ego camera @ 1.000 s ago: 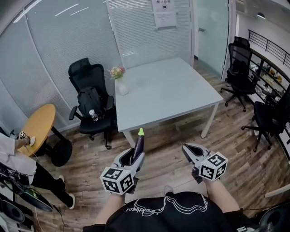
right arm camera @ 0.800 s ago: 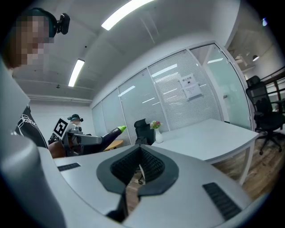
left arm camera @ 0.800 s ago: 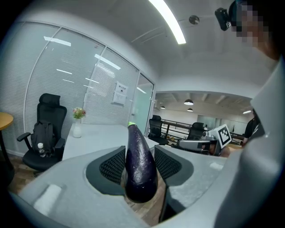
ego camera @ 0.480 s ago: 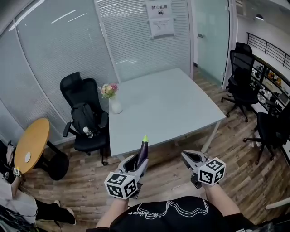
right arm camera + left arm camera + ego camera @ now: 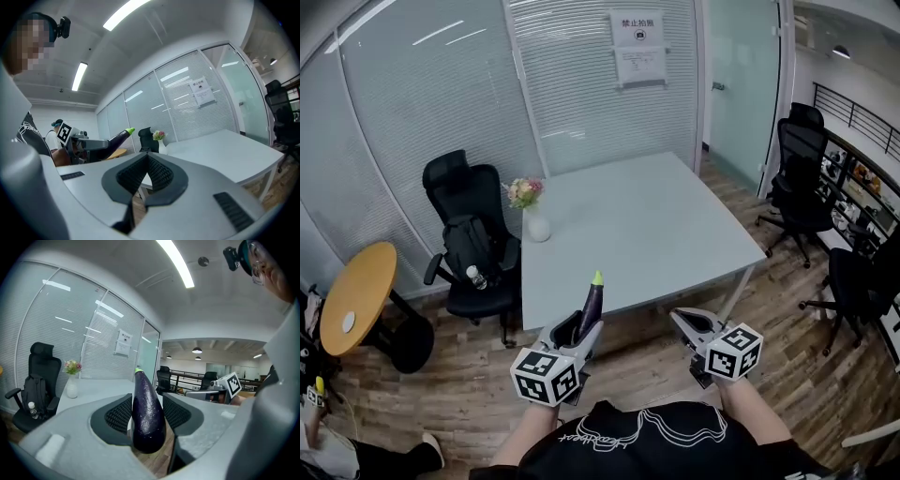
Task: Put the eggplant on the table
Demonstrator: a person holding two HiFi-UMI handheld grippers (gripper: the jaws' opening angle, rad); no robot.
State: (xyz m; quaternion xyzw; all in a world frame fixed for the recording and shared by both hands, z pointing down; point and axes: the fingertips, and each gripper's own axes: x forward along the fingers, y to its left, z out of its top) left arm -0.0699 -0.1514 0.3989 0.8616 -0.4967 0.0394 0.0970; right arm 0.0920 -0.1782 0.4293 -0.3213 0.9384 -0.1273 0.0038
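Note:
A dark purple eggplant (image 5: 592,302) with a green stem end stands nearly upright between the jaws of my left gripper (image 5: 578,328), which is shut on its lower half. The left gripper view shows the eggplant (image 5: 146,413) pressed between both ribbed pads, its tip above them. The pale grey table (image 5: 647,225) lies just beyond both grippers, its near edge just past the eggplant's tip. My right gripper (image 5: 686,320) hovers to the right at the same height. Its pads (image 5: 157,174) meet with nothing between them. From the right gripper view, the eggplant (image 5: 118,136) is at the left.
A white vase of flowers (image 5: 534,217) stands on the table's far left corner. A black office chair (image 5: 473,244) carrying a bag is left of the table, and a round wooden table (image 5: 356,295) is further left. More black chairs (image 5: 802,169) stand at the right. Glass walls close the back.
Both grippers have come forward toward the table, the eggplant still in the left one. The table's near edge now lies close to the eggplant's tip.

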